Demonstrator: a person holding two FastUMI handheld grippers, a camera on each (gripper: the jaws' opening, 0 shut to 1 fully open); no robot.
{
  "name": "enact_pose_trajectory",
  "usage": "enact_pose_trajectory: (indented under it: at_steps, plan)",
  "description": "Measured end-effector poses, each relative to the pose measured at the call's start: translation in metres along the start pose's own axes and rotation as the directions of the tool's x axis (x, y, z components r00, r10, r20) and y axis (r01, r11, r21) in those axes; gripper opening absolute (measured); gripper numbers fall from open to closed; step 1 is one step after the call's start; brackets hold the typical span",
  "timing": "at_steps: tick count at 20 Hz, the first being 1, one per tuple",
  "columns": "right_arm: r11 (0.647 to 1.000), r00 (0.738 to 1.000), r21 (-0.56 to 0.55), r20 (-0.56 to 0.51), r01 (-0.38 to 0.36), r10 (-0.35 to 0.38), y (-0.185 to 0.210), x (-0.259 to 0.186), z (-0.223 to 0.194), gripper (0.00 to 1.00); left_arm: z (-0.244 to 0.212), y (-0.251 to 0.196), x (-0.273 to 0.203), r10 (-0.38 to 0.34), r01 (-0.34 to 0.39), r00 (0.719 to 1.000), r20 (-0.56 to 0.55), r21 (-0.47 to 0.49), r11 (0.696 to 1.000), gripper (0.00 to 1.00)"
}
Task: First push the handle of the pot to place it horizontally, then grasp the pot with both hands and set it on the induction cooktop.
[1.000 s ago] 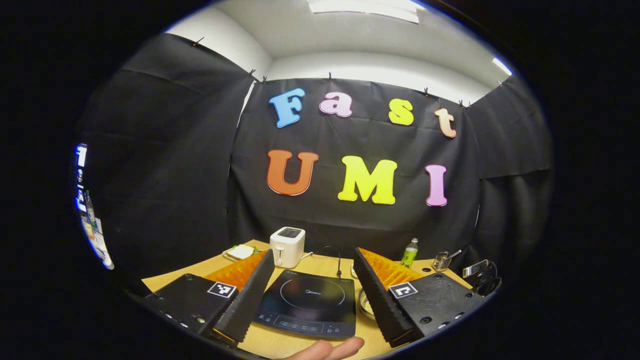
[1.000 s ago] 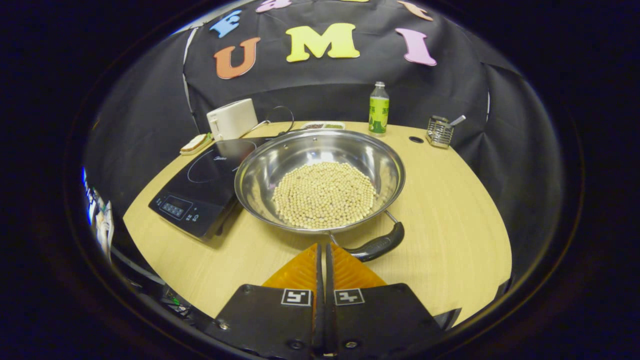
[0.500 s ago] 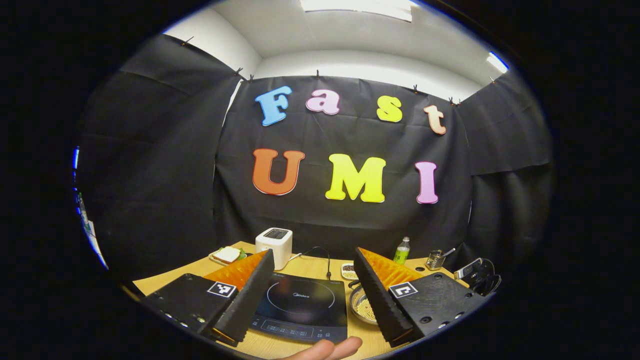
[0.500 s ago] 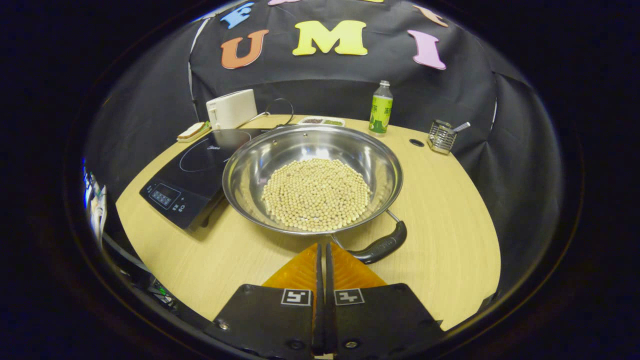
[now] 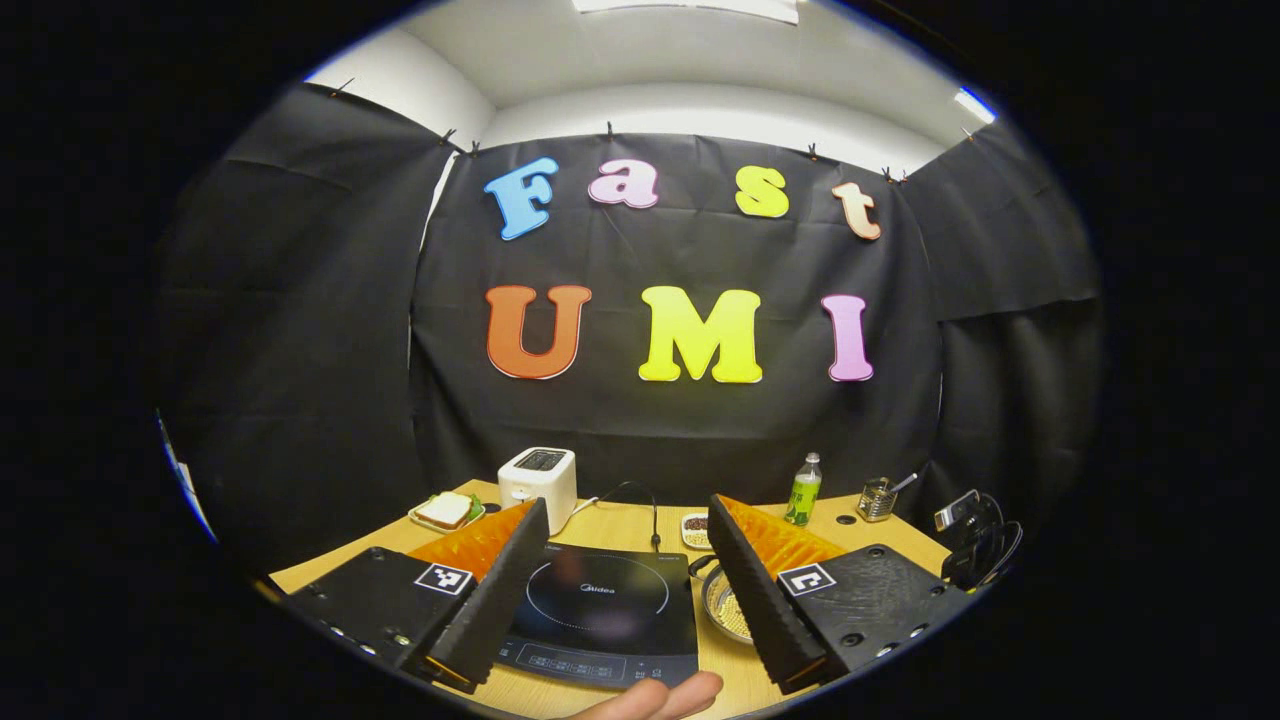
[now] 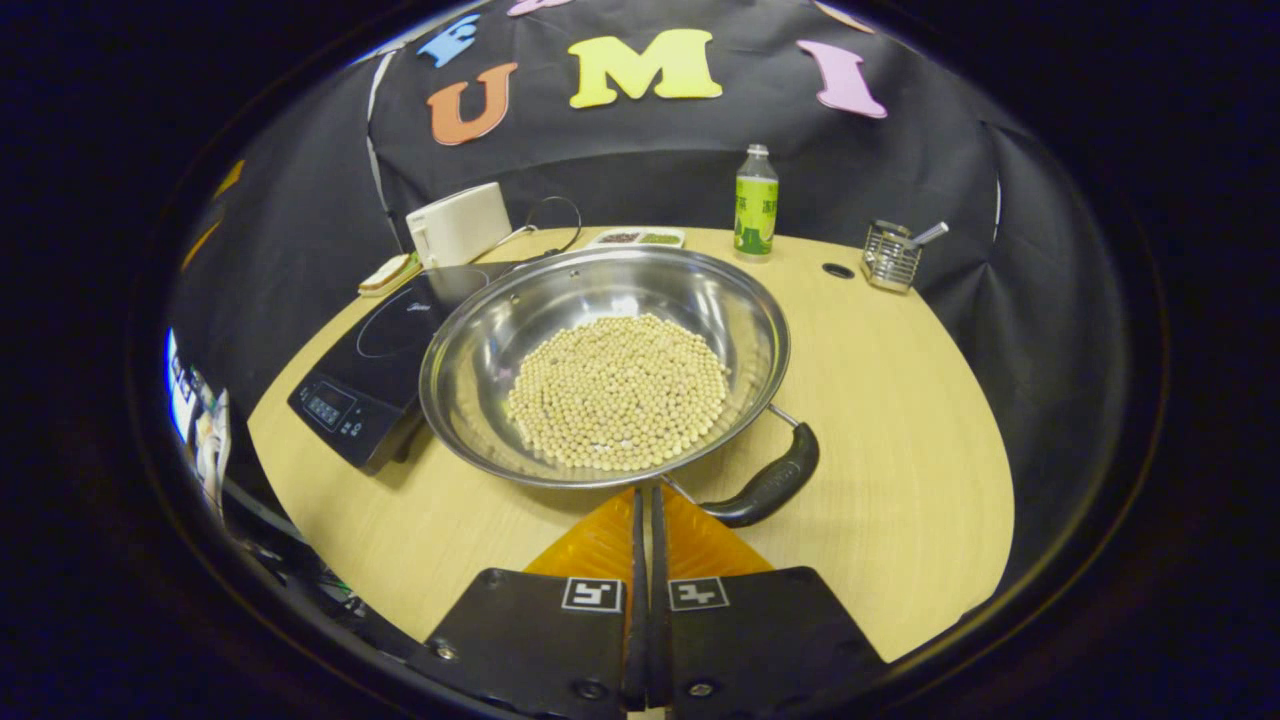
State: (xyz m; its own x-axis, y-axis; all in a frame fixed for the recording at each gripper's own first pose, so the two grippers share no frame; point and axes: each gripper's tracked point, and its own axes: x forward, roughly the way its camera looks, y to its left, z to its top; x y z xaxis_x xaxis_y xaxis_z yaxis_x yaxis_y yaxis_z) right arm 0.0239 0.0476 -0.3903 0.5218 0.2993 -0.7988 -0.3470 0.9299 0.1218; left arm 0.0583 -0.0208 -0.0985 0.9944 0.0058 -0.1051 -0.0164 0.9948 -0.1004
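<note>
Right gripper fingers pressed together, holding nothing, tips at pot rim, 6 o'clock. Handle now at pot's 4 o'clock, swung counterclockwise versus a second ago; push underway, handle not yet horizontal. Pot on table, overlapping induction cooktop at its 9 o'clock. Left gripper wide open, empty, hovering over cooktop; drifted slightly right.

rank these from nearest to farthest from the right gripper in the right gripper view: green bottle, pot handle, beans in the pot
1. pot handle, just ahead and to the right of the right gripper.
2. beans, heaped in the middle of the pot.
3. green bottle, upright at the table's far edge by the black cloth.
</note>
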Motion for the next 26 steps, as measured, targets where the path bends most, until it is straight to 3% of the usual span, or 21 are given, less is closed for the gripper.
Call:
enact_pose_trajectory:
  at_steps: [4,7,8,11,15,26]
  plan:
    - [1.000,1.000,-0.008,-0.015,0.010,-0.010,-0.018,0.010,0.003,0.00,-0.001,-0.015,0.010,-0.005,0.006,1.000,-0.001,0.062,0.998,0.95]
    - [1.000,1.000,0.000,-0.029,0.000,0.000,-0.026,0.014,0.006,0.06,-0.009,-0.023,0.021,-0.006,0.008,1.000,-0.020,0.083,0.997,0.95]
    - [1.000,0.999,-0.003,-0.032,0.000,0.000,-0.029,0.015,0.008,0.04,-0.010,-0.024,0.026,0.001,0.002,1.000,-0.027,0.088,0.996,0.95]
    - [1.000,0.999,-0.009,-0.039,0.030,-0.030,-0.052,0.024,0.014,0.04,-0.013,-0.028,0.037,0.017,-0.014,0.999,-0.044,0.081,0.997,0.96]
    - [0.995,0.996,0.074,-0.059,0.067,-0.063,-0.084,0.038,0.017,0.04,-0.026,-0.032,0.051,0.040,-0.032,0.996,-0.083,0.086,0.996,0.96]
    - [0.985,0.992,0.124,-0.046,0.120,-0.115,-0.109,0.053,0.047,0.01,-0.044,-0.038,0.071,0.039,-0.029,0.991,-0.131,0.081,0.996,0.96]
